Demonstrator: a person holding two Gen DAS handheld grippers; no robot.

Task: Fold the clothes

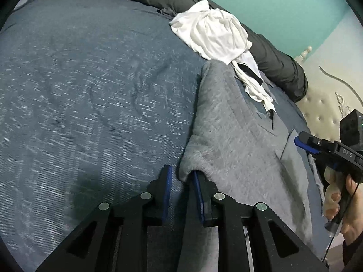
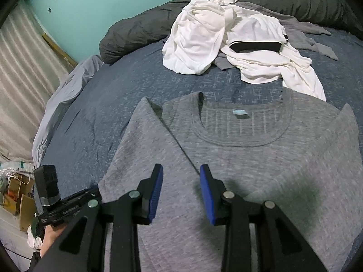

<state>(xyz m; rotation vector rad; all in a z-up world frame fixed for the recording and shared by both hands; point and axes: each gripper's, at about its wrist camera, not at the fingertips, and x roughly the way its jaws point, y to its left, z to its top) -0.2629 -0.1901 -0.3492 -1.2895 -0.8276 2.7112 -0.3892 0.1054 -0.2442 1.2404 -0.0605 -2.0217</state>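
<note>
While the grey sweater (image 2: 238, 140) lies flat on the blue bedspread (image 1: 90, 90), collar away from the right wrist camera and one side folded in over the chest, the left gripper (image 1: 181, 176) sits at its fuzzy folded edge; the jaws are slightly apart, and cloth appears to reach between them, though a grip cannot be told. The right gripper (image 2: 181, 176) hovers above the sweater's middle, jaws apart and empty. Beyond the collar lies a heap of white clothes (image 2: 226, 40) with a black band, over further grey cloth. A dark duvet (image 2: 140, 27) is bunched along the far edge. Behind stand a teal wall (image 2: 90, 0), a tufted headboard (image 1: 322, 104), and bags (image 2: 20, 195) on the floor.
</note>
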